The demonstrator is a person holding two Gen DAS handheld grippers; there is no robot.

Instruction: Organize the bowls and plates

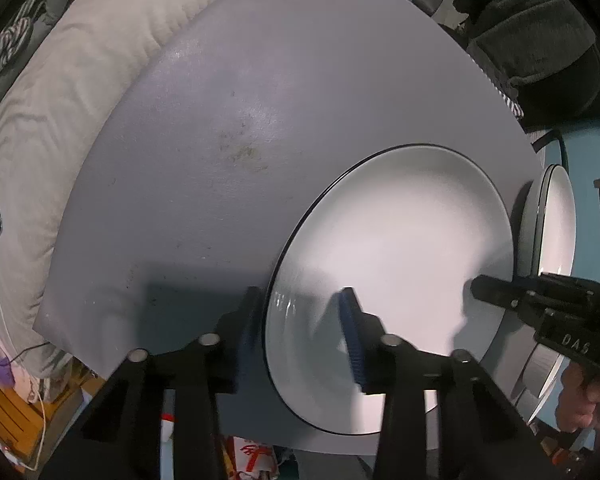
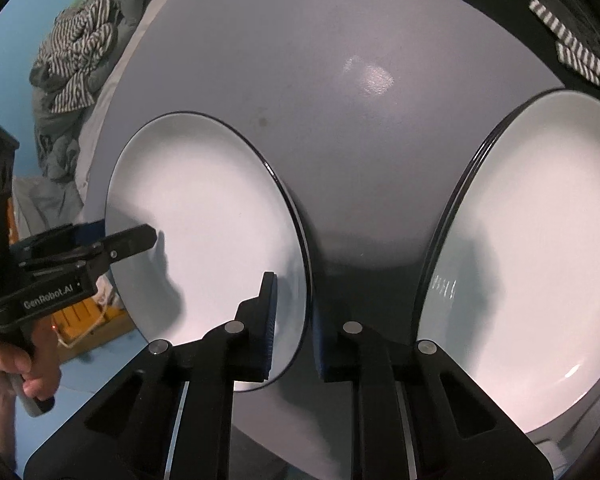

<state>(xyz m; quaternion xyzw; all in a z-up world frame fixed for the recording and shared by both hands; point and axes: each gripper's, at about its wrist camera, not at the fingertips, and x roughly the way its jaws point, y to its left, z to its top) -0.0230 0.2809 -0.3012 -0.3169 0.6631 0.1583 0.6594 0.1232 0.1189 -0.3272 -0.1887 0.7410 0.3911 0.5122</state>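
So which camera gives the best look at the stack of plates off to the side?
The right wrist view: the plate stack fills its right side, with doubled rims showing. The left wrist view catches only an edge-on sliver past the single plate.

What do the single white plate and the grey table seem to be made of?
The plate looks like glazed ceramic, though that is uncertain: glossy white with a thin dark rim line and light reflections. The table looks like a smooth, coated or laminated board: matte grey with a soft highlight and some stains.

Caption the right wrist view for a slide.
Both hand-held grippers, right and left, straddle opposite rims of one plate; a plate stack waits beside it on the table.
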